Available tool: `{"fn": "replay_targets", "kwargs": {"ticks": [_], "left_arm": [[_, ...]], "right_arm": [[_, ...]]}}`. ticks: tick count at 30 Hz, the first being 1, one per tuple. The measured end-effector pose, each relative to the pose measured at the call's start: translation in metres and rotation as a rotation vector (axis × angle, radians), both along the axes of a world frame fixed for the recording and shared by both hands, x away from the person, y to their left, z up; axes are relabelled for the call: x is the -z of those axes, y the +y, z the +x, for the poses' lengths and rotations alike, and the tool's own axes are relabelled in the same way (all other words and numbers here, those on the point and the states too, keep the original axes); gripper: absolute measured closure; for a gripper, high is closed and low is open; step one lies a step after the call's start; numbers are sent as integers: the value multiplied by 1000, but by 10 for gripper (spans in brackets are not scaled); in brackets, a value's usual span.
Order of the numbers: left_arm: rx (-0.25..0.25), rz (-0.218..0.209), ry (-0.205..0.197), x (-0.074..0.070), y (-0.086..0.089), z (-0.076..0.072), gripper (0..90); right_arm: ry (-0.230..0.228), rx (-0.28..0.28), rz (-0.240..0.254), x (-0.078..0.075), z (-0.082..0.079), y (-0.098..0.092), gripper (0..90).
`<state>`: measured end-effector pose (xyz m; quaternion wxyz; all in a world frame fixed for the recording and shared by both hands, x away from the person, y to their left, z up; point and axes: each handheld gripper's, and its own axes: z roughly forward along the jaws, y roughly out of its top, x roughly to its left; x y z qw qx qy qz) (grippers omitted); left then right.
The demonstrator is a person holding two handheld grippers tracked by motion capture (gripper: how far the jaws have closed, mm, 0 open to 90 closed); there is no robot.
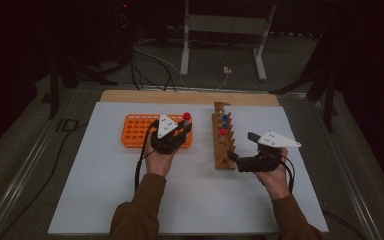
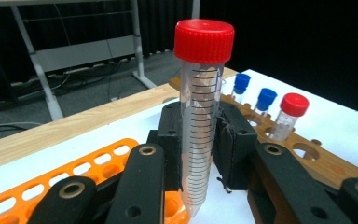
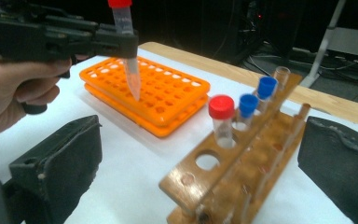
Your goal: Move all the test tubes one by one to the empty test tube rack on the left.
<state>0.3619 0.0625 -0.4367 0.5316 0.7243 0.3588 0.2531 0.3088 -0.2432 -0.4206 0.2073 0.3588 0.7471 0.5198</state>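
While held upright: clear plastic tube with red screw cap (image 2: 200, 116), tip above the right end of the orange plastic rack (image 1: 135, 130).
Left gripper (image 1: 180, 131): jaws pinch this tube on its middle part.
Right gripper (image 1: 241, 147): jaws spread wide, nothing between, near end of the wooden rack (image 3: 242, 163) just in front.
Wooden rack: one red-capped tube (image 3: 222, 119) and two blue-capped tubes (image 3: 257, 97); a further uncapped one at the far end, probably.

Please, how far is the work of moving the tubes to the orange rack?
No tube stands in the orange rack yet. The left gripper holds a red-capped tube above it. The right gripper is open near the wooden rack, where one red-capped and two blue-capped tubes wait.
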Motion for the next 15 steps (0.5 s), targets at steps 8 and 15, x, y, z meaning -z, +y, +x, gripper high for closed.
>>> {"fn": "replay_targets", "kwargs": {"ticks": [8, 15], "left_arm": [[-25, 3, 13, 8, -2, 9, 741], [-45, 10, 29, 16, -7, 17, 741]], "right_arm": [[1, 18, 2, 6, -7, -13, 0], [1, 23, 21, 6, -8, -16, 1]]}}
